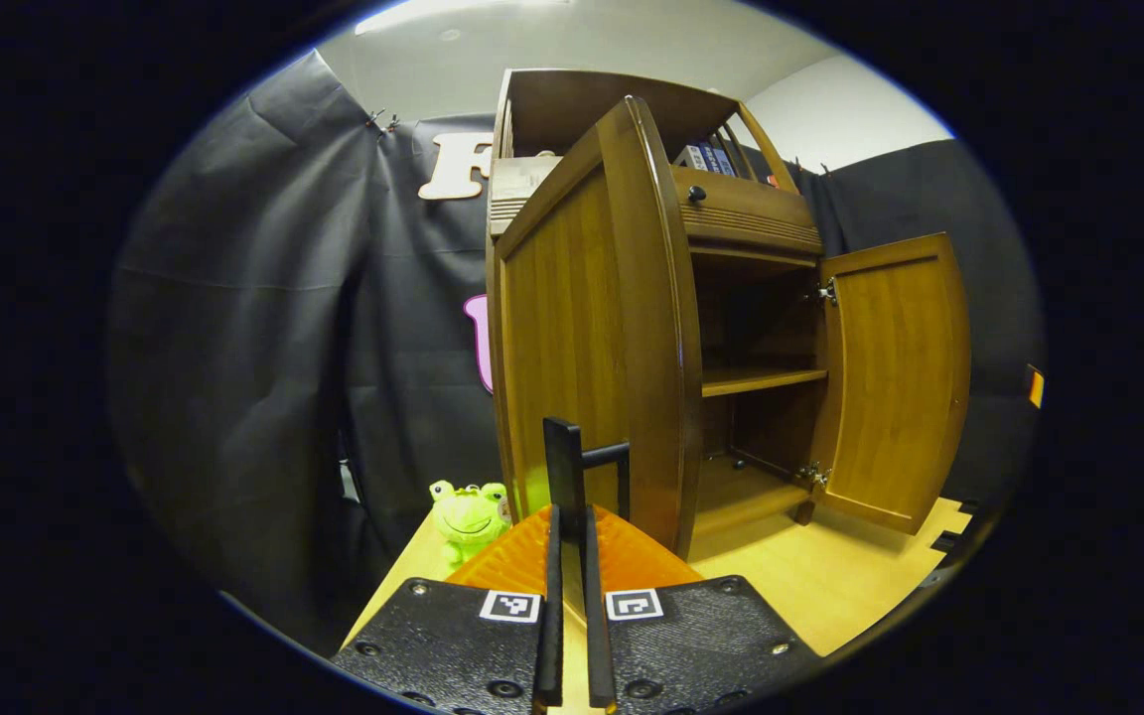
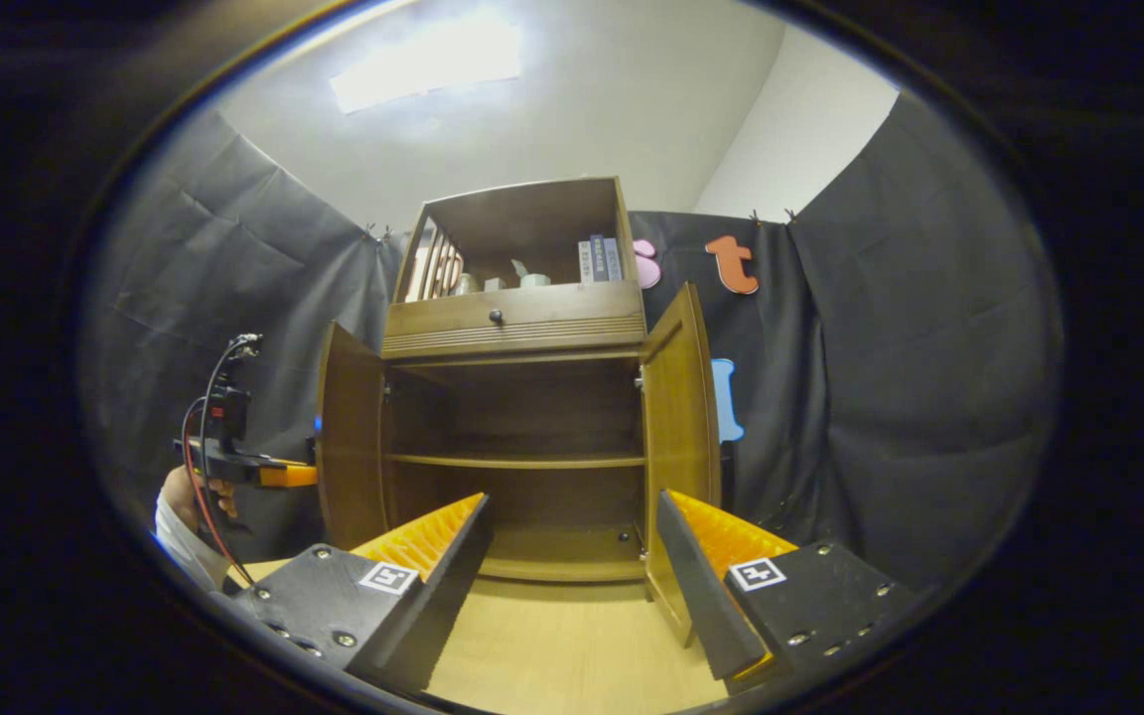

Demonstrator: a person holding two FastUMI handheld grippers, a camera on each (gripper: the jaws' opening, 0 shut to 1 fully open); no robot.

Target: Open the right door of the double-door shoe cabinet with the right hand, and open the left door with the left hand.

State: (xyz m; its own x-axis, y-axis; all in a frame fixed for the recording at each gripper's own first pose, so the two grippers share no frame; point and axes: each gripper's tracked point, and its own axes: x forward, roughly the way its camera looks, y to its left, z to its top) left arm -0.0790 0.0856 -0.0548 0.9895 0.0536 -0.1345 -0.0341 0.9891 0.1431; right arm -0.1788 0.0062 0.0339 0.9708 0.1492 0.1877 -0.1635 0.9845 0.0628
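1. While both doors hang wide open, the shoe cabinet (image 2: 517,397) stands on the desk (image 2: 572,645), its shelves bare and books on the top shelf.
2. Left door (image 1: 592,328) fills the left gripper view, swung out toward the camera; the right door (image 1: 895,377) stands open farther off.
3. Left gripper (image 1: 572,516) is nearly closed, fingers pinching the dark bar handle (image 1: 582,462) on the left door's face.
4. Right gripper (image 2: 572,556) is spread wide and holds nothing, hanging in front of the cabinet opening, apart from the right door just beside it.
5. Green frog toy (image 1: 470,516) sits on the desk by the cabinet's left side.
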